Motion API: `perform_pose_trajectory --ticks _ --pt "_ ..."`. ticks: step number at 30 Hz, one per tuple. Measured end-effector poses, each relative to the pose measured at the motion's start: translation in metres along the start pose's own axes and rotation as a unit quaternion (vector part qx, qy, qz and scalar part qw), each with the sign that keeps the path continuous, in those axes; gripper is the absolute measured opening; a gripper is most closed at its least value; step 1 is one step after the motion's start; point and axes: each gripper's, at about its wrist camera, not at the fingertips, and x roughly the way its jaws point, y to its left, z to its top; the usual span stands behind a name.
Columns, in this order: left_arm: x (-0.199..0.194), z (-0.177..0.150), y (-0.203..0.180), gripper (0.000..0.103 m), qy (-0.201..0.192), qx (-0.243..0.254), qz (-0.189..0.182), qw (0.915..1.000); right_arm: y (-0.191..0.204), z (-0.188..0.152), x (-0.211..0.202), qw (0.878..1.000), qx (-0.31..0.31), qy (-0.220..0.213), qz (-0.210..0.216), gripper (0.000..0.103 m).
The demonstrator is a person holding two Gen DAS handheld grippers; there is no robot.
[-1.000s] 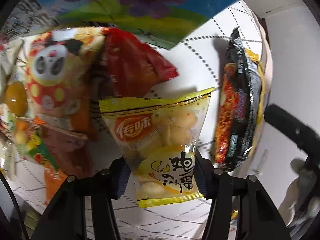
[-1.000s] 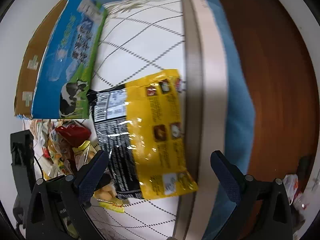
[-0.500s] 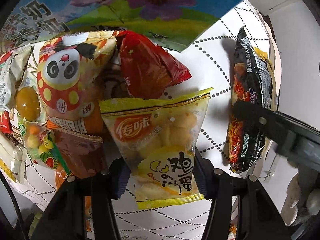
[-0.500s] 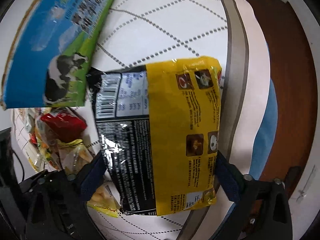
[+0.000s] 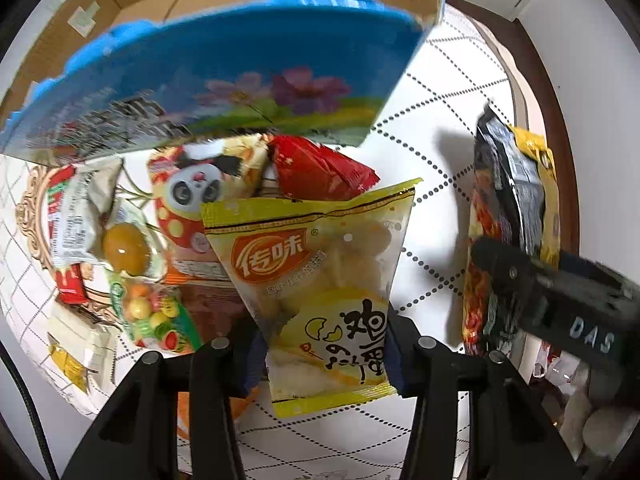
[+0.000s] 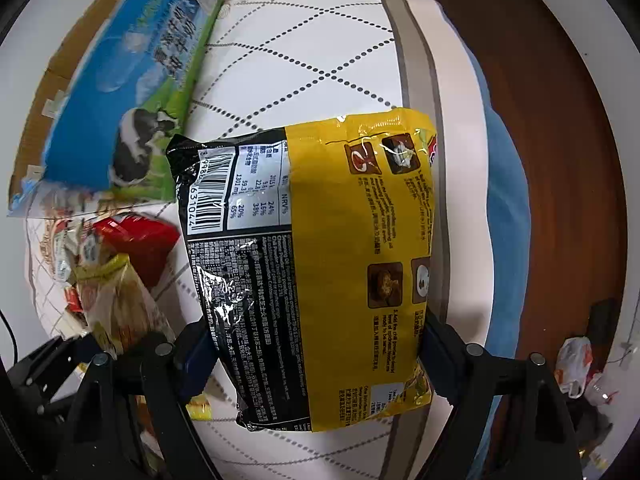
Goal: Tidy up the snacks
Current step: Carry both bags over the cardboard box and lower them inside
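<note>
My left gripper (image 5: 326, 360) points down and is shut on the lower part of a yellow see-through snack bag (image 5: 316, 280), held above the snack pile. Under it lie a panda-print bag (image 5: 192, 196), a red packet (image 5: 320, 172), a jelly cup (image 5: 124, 248) and a bag of coloured candy (image 5: 152, 312). My right gripper (image 6: 318, 360) is shut on a black and yellow noodle packet (image 6: 320, 240), its pads pressing both side edges. In the left wrist view that noodle packet (image 5: 504, 208) hangs edge-on at the right.
An open cardboard box with a blue printed side (image 5: 224, 64) stands behind the pile and shows as a blue box (image 6: 120, 92) at the upper left in the right wrist view. Everything sits on a white quilted cover (image 6: 300, 60). Brown floor (image 6: 540, 120) lies beyond its right edge.
The left gripper rose with the yellow bag, bringing the box's open top into view. The right gripper's jaws closed in on the noodle packet, which now hangs between them.
</note>
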Motion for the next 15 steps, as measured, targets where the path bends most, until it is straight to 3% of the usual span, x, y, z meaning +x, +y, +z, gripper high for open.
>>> perform_pose_trajectory --ticks 7,15 --pt "-0.037 -0.016 -0.012 0.043 -0.035 0.013 -0.002 0.9993 0.009 -0.031 -0.033 0.999 0.002 -0.033 0.006 0.088" --pt "-0.097 -0.035 0.017 0.043 -0.093 0.011 -0.031 0.9951 0.017 -0.045 -0.091 0.997 0.006 -0.074 0.034 0.088"
